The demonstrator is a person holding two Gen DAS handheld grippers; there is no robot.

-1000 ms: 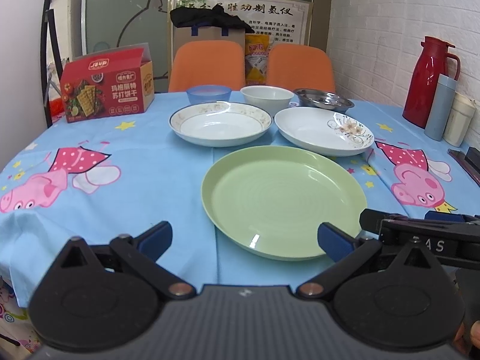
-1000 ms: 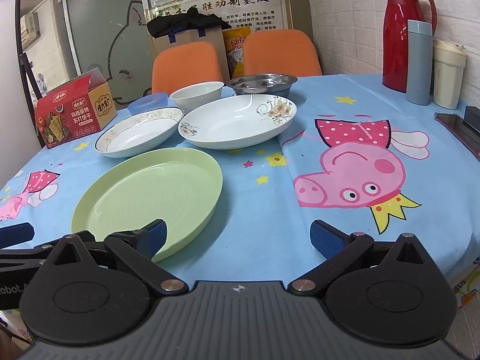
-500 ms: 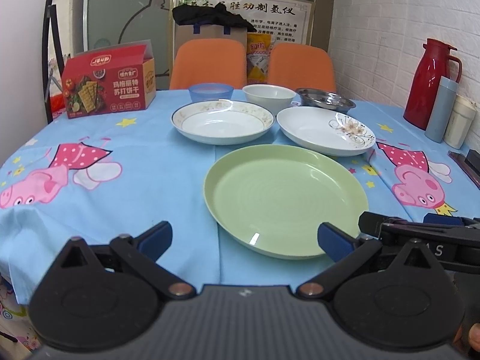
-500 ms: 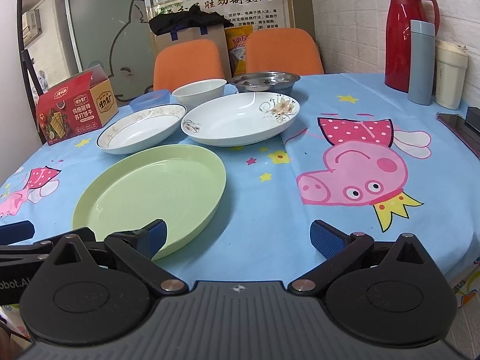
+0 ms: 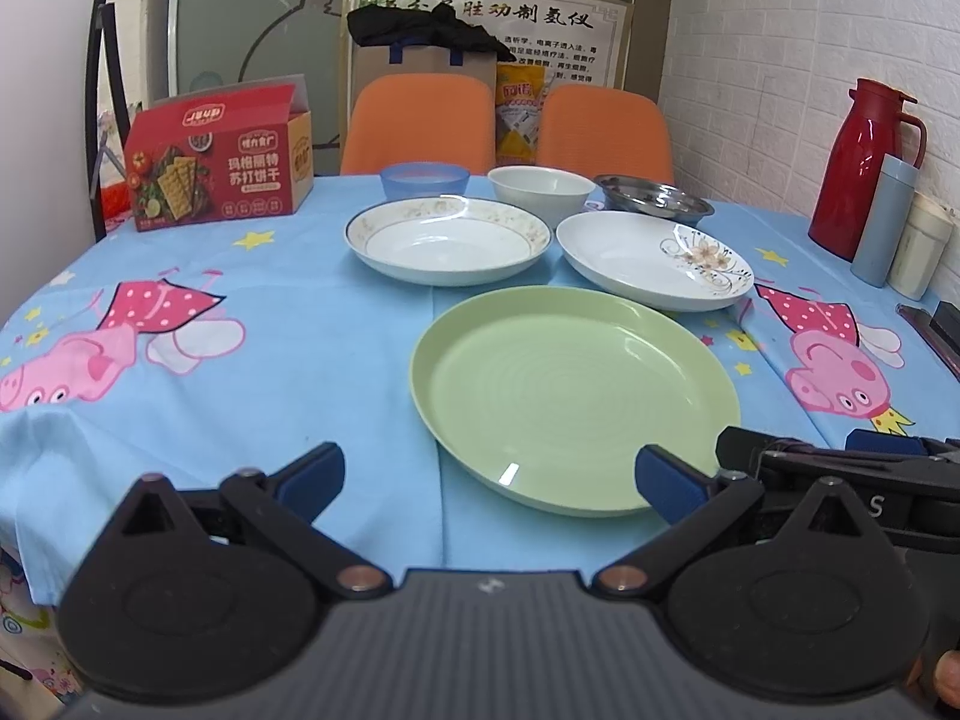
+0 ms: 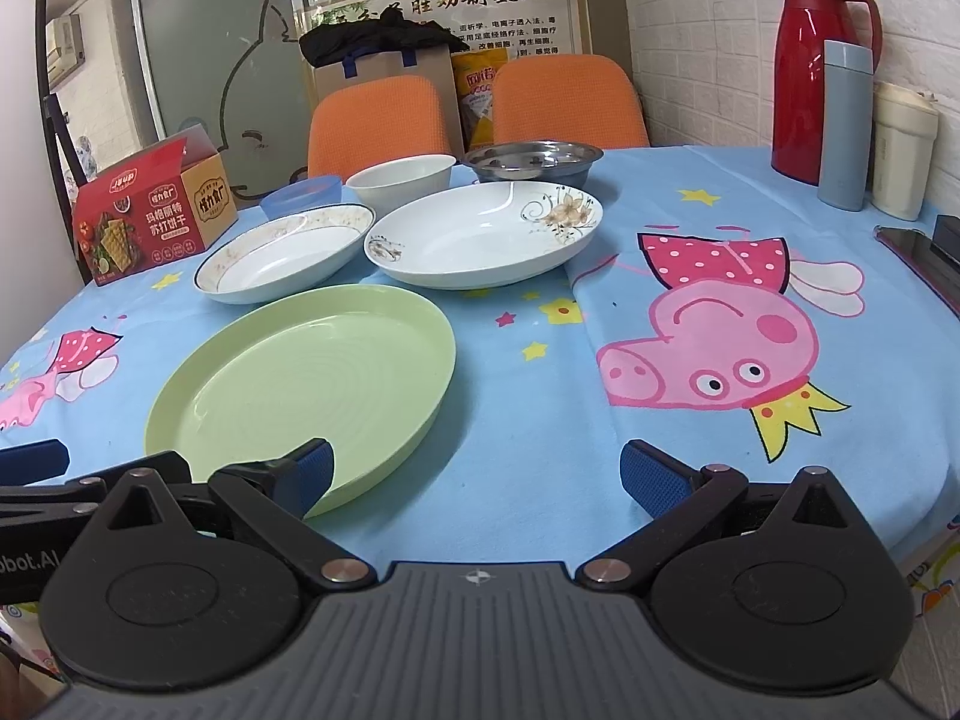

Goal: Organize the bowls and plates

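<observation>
The green plate (image 5: 570, 396) looks like glossy, smooth plastic, and the two white plates (image 5: 447, 240) (image 5: 654, 258) like shiny glazed ceramic. The steel bowl (image 6: 533, 157) is polished metal; the counter's printed cloth (image 6: 600, 468) is matt.

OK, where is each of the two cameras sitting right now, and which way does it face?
Left wrist: on the left gripper, near table edge, facing the orange chairs; its open fingers show, right gripper at right.
Right wrist: on the right gripper, further right, same heading; open fingers show, left gripper at left.
Shared: green plate, floral plate.
</observation>
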